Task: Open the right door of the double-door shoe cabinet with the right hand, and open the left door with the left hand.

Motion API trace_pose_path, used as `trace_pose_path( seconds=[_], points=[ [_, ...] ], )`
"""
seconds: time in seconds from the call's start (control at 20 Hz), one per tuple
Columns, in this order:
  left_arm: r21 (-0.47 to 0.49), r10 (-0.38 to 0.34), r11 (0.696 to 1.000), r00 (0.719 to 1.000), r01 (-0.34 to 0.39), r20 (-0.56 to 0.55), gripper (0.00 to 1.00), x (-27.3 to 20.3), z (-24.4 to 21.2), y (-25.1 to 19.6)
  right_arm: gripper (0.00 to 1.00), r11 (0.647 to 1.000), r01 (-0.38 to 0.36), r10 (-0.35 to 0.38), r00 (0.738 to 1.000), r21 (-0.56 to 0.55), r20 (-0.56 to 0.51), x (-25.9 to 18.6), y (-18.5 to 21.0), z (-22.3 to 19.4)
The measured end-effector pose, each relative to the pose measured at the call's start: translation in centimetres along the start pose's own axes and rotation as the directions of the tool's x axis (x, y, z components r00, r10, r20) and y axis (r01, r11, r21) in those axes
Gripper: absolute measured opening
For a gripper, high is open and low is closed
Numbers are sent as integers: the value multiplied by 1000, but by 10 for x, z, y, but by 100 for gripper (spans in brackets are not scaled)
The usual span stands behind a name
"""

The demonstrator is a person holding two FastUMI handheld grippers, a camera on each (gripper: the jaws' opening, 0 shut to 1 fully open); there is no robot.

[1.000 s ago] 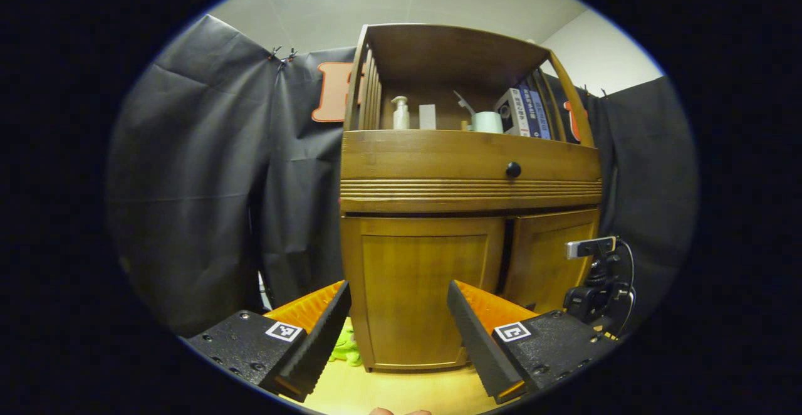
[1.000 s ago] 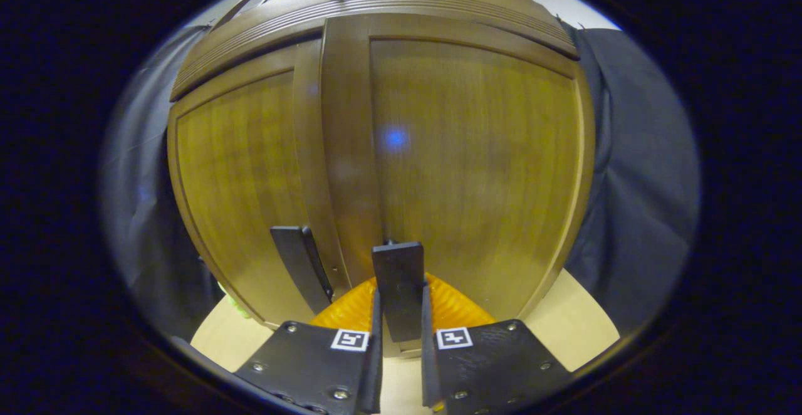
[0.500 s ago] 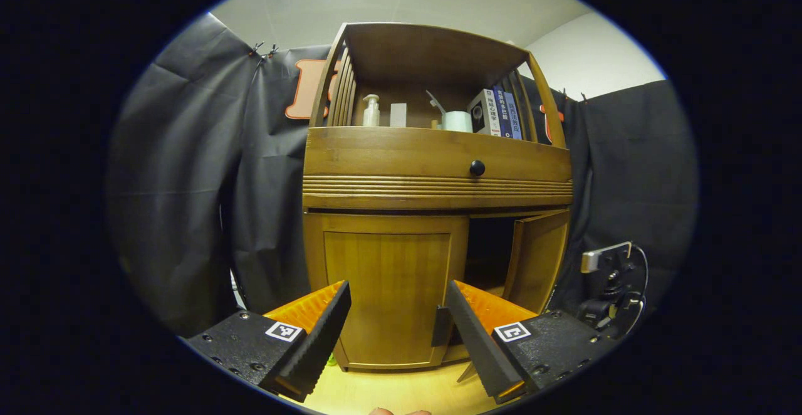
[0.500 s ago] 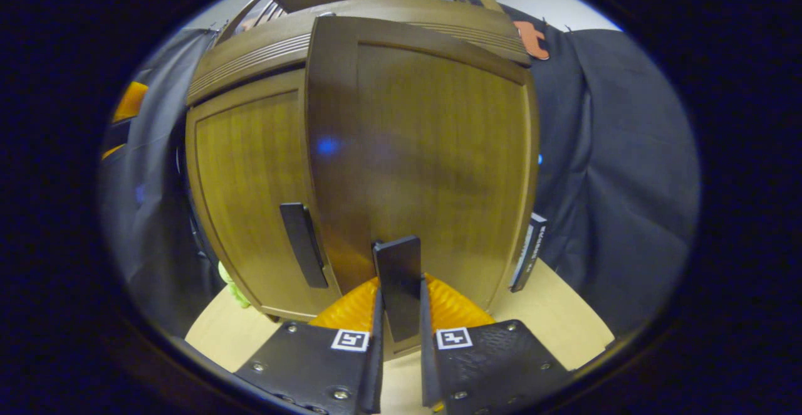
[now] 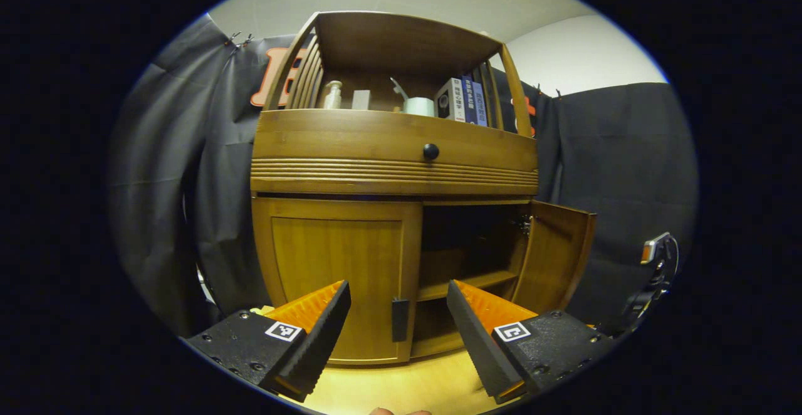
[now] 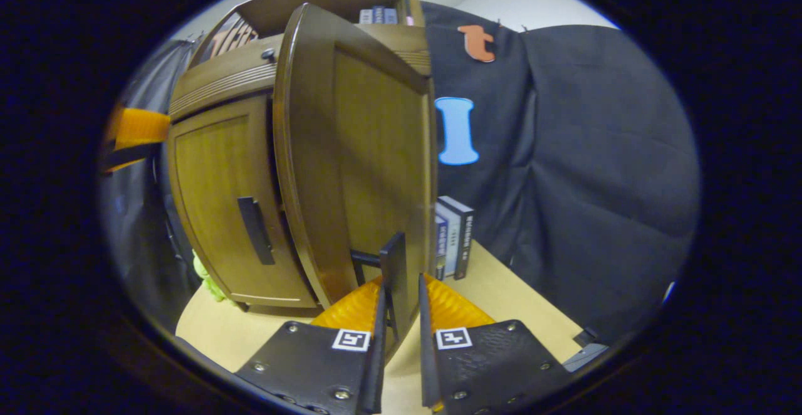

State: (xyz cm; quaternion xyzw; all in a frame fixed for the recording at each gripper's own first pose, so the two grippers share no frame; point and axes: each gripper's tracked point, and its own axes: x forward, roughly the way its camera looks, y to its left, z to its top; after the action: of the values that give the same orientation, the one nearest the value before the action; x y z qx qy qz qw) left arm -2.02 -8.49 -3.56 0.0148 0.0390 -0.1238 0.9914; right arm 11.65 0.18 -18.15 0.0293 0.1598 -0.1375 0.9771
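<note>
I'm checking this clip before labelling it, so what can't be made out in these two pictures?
- Left gripper view: the lower compartment behind the right door is in dark shadow; contents unclear.
- Left gripper view: book spines too small to read.
- Right gripper view: the right hand-held gripper hides part of the right door handle.
- Right gripper view: the green thing is half hidden behind the cabinet.

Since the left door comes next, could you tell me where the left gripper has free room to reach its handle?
The left gripper is open, with the left door's handle straight ahead between its fingers and bare tabletop below. Right of the handle, the opened compartment is clear. The swung-out right door crowds the far right.
</note>
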Motion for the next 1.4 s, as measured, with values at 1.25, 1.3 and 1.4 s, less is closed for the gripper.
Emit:
trace_pose_path(
  seconds=[1.25, 1.3, 1.4],
  points=[
    [-5, 173, 985, 975, -175, -140, 93, 122, -108, 38, 17, 988, 148, -157, 956, 51, 248, 2, -52, 63],
    [-3, 183, 983, 973, -185, -143, 95, 130, -113, 44, 16, 989, 146, -150, 953, 36, 263, 2, -53, 67],
    [2, 172, 985, 972, -174, -163, 92, 143, -123, 46, 16, 990, 137, -137, 950, 20, 282, 3, -52, 74]
  ],
)
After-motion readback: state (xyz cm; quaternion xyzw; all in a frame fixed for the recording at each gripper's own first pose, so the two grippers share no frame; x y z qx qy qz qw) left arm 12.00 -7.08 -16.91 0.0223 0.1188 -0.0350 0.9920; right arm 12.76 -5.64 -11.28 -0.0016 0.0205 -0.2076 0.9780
